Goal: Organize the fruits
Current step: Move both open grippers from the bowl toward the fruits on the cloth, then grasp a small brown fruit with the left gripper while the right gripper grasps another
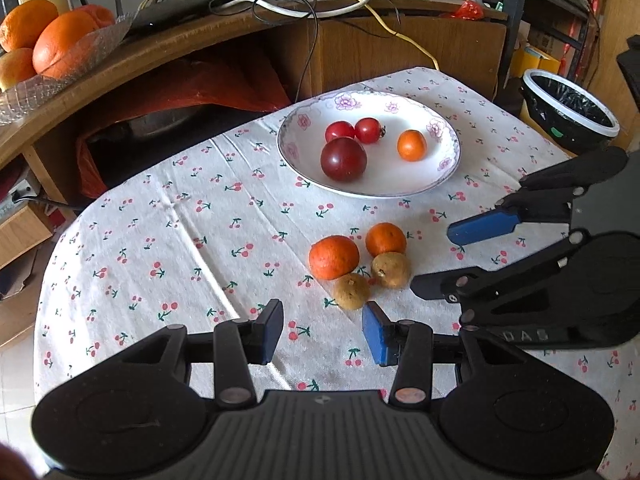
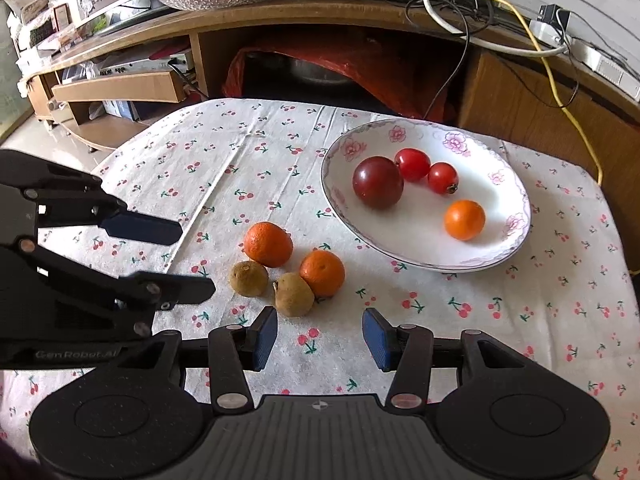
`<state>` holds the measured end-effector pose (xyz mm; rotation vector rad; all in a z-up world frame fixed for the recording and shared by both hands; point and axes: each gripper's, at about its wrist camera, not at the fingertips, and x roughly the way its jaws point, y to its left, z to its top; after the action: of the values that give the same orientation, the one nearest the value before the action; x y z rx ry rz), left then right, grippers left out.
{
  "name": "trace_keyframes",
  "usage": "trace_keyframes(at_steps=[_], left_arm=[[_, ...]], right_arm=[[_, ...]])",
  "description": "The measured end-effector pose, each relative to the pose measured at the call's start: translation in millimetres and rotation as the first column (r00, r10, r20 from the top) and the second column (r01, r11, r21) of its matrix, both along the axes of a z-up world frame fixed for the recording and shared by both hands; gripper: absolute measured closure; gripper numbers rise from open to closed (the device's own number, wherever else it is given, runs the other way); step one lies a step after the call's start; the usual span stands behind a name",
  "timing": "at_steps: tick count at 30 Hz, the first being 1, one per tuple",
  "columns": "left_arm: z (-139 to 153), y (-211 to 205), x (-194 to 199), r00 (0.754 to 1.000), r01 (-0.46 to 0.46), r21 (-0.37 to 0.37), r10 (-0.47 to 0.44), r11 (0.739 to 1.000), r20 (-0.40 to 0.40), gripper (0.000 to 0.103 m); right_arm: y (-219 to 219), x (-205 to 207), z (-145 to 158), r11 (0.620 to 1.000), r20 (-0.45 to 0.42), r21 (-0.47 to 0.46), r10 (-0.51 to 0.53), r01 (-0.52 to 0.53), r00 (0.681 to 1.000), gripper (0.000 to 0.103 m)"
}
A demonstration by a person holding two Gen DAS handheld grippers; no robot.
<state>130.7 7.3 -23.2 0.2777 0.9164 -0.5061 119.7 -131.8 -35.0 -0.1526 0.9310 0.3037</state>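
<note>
Cherry-print cloth-covered desk [image 1: 160,240]. White floral plate [image 1: 400,188] holds dark plum, two red tomatoes, small orange. Both black grippers, left [image 1: 322,332] and right [image 2: 320,338], jaws apart, empty. Two loose oranges [image 2: 268,244], two brown fruits [image 2: 248,278] clustered beside plate.

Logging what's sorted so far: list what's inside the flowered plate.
In the plate lie four fruits: one large dark red fruit, two small red tomatoes and one small orange. Nothing is stacked; only the plate surface beneath each fruit is hidden.

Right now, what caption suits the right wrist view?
Open tool hovers near two tangerines and two brown fruits beside a floral plate.
</note>
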Motion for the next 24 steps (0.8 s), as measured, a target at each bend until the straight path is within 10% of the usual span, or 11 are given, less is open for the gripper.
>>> trace_keyframes(at_steps=[24], left_arm=[[-19, -9, 10, 0.997, 0.058, 0.001, -0.057, 0.998, -0.051, 0.051]], right_arm=[[-1, 17, -13, 0.997, -0.073, 0.073, 0.025, -0.020, 0.997, 0.084]])
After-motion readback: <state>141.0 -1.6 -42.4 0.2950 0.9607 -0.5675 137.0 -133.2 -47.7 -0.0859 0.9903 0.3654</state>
